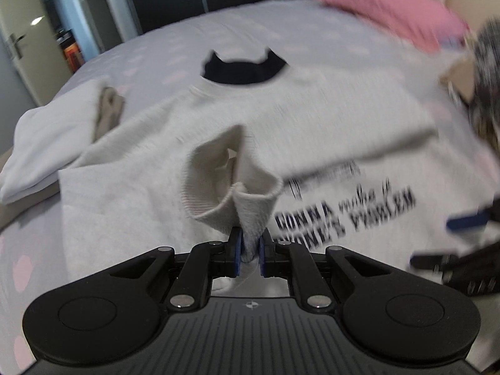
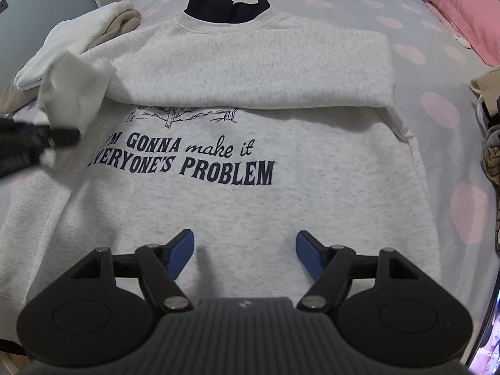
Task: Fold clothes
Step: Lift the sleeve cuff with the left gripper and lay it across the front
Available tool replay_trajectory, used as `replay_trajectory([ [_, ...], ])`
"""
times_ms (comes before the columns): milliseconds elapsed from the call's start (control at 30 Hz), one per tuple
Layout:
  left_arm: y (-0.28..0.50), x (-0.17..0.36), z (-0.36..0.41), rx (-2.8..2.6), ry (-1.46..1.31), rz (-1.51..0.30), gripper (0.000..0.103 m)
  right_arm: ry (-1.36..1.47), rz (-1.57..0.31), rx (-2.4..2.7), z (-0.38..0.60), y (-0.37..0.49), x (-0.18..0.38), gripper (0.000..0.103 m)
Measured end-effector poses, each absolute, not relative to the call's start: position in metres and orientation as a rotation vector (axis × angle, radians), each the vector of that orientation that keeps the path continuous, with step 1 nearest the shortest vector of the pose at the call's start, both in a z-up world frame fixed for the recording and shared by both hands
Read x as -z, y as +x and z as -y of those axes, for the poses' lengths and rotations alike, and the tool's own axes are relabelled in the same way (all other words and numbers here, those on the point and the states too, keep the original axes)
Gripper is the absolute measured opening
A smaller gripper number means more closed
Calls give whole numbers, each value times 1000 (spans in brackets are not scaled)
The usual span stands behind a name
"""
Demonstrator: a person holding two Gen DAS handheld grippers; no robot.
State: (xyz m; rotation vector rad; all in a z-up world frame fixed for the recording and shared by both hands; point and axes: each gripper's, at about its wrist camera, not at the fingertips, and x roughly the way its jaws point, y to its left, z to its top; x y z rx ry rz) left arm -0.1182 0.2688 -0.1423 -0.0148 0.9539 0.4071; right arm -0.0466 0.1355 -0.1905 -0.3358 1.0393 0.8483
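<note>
Left claw (image 1: 250, 247) clenched on cuff (image 1: 231, 184) of sweatshirt (image 1: 312, 118), blue pads pinching the ribbed knit, cuff lifted clear of the body below. Sleeve trailing from that cuff across the chest, blurred in the left wrist view. In the right wrist view, same claw (image 2: 67, 137) entering from the left edge of frame with the pale cuff (image 2: 76, 90) bunched over it, above the sweatshirt's side nearest the folded pile.

Right claw (image 2: 245, 254) released, blue pads (image 2: 181, 256) spread wide, poised over the lower half of the sweatshirt (image 2: 250, 212), gripping nothing. Contact with the fabric not clear.

Sweatshirt spread face up in the middle of the bed (image 2: 443, 109), hem toward the cameras, neck toward the far edge. One sleeve (image 2: 250, 72) folded flat across the chest, covering the top of a line drawing. Dark print (image 2: 187, 162) below it reading "GONNA make it EVERYONE'S PROBLEM". Dark collar (image 2: 226, 7) showing inside the neckline.

Beside the shoulder, toward the bed's left edge, folded pile (image 2: 75, 43) of white and beige clothes. Pink pillow (image 2: 453, 9) at the far right corner. Pale sheet with pink dots. More clothing (image 2: 490, 143) at the right edge, patterned, kind unclear.
</note>
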Motion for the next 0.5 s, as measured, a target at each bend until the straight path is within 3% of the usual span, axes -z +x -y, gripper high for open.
replay_trajectory([
  [233, -122, 156, -260, -321, 25, -1006, 11, -330, -1043, -844, -139, -43, 197, 76],
  [500, -126, 170, -250, -222, 64, -1056, 27, -202, -1019, -868, -135, -39, 187, 75],
])
